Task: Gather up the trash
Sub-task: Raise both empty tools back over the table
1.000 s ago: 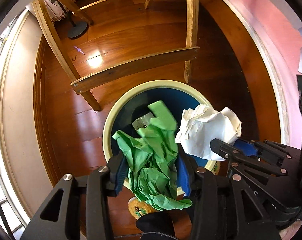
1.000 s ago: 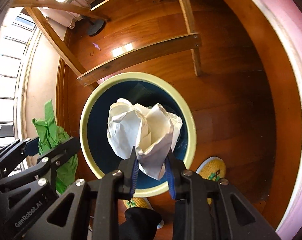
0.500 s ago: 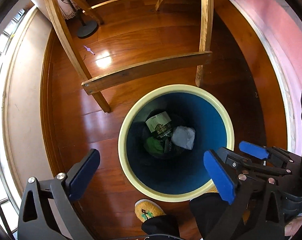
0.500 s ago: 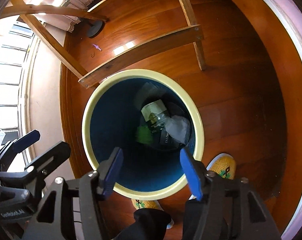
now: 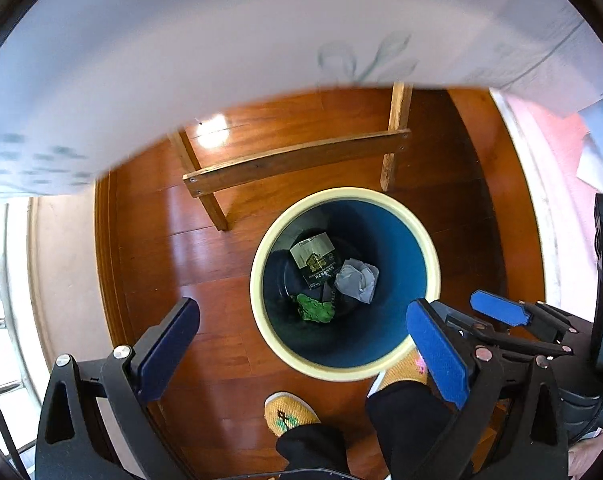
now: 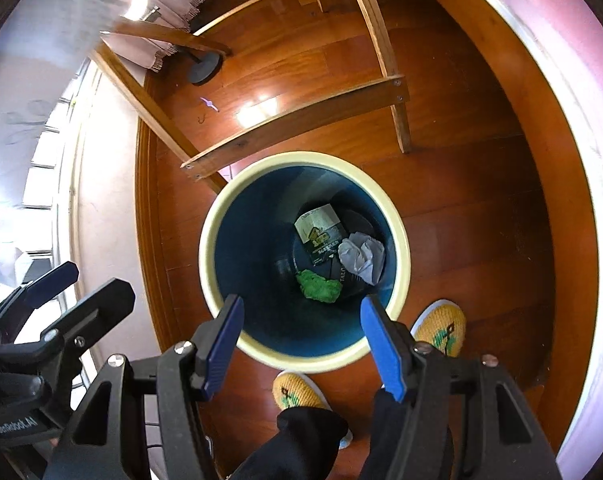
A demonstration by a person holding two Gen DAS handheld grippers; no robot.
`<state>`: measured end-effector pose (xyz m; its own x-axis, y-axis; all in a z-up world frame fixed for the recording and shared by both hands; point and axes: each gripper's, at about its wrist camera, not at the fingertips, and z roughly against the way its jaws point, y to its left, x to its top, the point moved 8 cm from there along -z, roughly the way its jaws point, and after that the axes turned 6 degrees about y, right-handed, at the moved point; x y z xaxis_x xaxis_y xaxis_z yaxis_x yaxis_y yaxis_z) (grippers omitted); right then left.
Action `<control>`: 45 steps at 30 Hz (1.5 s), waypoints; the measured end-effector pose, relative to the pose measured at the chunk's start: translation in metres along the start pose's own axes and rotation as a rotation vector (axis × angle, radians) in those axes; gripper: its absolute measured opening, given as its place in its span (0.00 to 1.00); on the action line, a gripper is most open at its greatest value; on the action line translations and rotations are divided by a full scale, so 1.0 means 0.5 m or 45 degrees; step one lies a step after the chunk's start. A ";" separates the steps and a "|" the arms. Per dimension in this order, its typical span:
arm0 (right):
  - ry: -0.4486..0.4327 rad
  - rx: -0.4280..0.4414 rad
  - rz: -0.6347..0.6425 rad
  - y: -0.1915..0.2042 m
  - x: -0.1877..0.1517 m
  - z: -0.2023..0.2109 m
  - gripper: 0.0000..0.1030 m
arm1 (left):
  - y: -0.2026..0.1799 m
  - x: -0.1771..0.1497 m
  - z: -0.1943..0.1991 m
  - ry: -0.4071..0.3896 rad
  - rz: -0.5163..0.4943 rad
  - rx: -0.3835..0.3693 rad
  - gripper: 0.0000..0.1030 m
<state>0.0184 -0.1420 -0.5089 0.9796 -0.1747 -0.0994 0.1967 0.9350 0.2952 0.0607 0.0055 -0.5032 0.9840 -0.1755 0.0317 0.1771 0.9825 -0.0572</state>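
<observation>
A blue trash bin with a cream rim (image 5: 261, 312) (image 6: 205, 252) stands on the wooden floor. At its bottom lie a crumpled green paper (image 5: 315, 308) (image 6: 319, 286), a crumpled white paper (image 5: 357, 280) (image 6: 361, 258) and a printed dark carton (image 5: 313, 258) (image 6: 317, 232). My left gripper (image 5: 301, 320) is open and empty, high above the bin. My right gripper (image 6: 301, 320) is open and empty above the bin's near rim; it also shows at the right of the left wrist view (image 5: 497, 308).
A white tablecloth with a leaf print (image 5: 261, 40) fills the top of the left wrist view. Wooden table legs and a crossbar (image 5: 297, 158) (image 6: 297, 116) stand behind the bin. The person's yellow slippers (image 5: 291, 412) (image 6: 441, 330) are beside it. A pink wall (image 6: 561, 120) is to the right.
One second ago each gripper held a crumpled paper over the bin. Both opened, the papers dropped to the bin's bottom, and both grippers have since risen, the left up to the tablecloth edge.
</observation>
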 end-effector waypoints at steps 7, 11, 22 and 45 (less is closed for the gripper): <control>-0.045 0.021 -0.008 0.044 -0.027 0.121 0.59 | 0.008 -0.016 0.148 -0.049 0.000 -0.019 0.99; -0.077 0.044 -0.041 0.070 -0.047 0.213 0.59 | 0.009 -0.022 0.258 -0.092 0.007 -0.054 0.99; -0.242 0.082 -0.038 0.165 -0.108 0.483 0.59 | 0.021 -0.028 0.609 -0.321 -0.064 -0.115 0.99; -0.671 -0.033 0.211 0.286 0.039 0.869 0.59 | 0.021 0.141 0.917 -0.659 -0.085 -0.095 0.99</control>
<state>0.0834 -0.1460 -0.0555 0.8869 -0.1490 0.4374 0.0435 0.9693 0.2420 0.1220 0.0317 -0.0441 0.8345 -0.1654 0.5256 0.2587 0.9598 -0.1087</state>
